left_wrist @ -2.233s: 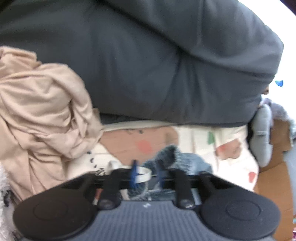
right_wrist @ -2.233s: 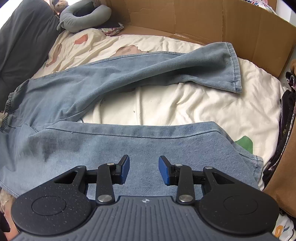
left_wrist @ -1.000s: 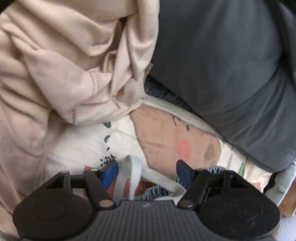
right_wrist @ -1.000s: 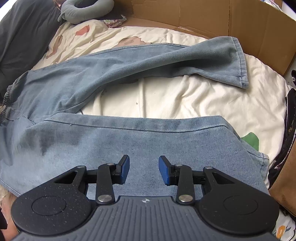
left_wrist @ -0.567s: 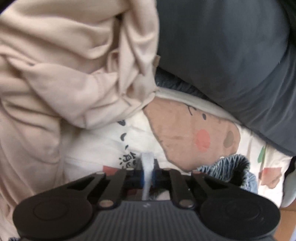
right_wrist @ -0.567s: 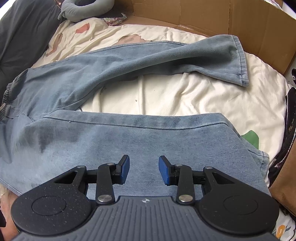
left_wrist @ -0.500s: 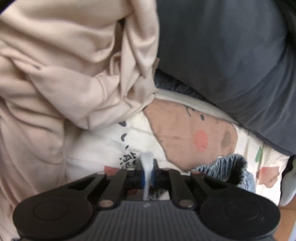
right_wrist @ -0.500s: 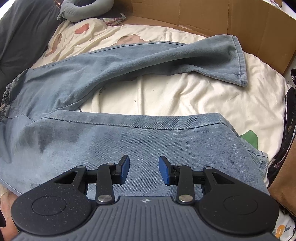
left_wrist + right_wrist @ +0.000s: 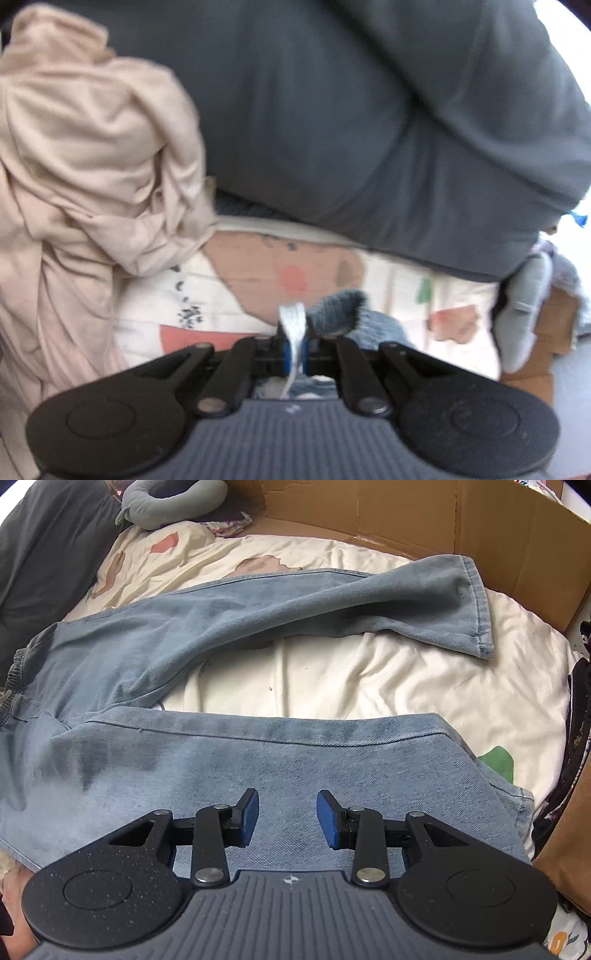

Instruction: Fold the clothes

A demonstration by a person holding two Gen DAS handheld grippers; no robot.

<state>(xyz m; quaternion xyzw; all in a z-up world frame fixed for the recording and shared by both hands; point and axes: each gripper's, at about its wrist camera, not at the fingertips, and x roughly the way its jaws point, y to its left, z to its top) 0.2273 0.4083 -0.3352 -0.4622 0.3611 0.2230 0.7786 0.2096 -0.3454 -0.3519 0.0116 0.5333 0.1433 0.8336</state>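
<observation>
The jeans lie spread on the bed, legs splayed apart, waistband toward the grey pillow. Denim like that looks heavyish and floppy; I'd judge hems and waistband the firmest holds. The left tool is clamped on the white drawstring, a thin hold that may slip. The right tool hangs above the near leg, jaws apart, empty. The cardboard box beyond shows nothing inside.

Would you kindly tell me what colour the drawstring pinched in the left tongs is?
White; the drawstring shows best in the left wrist view.
</observation>
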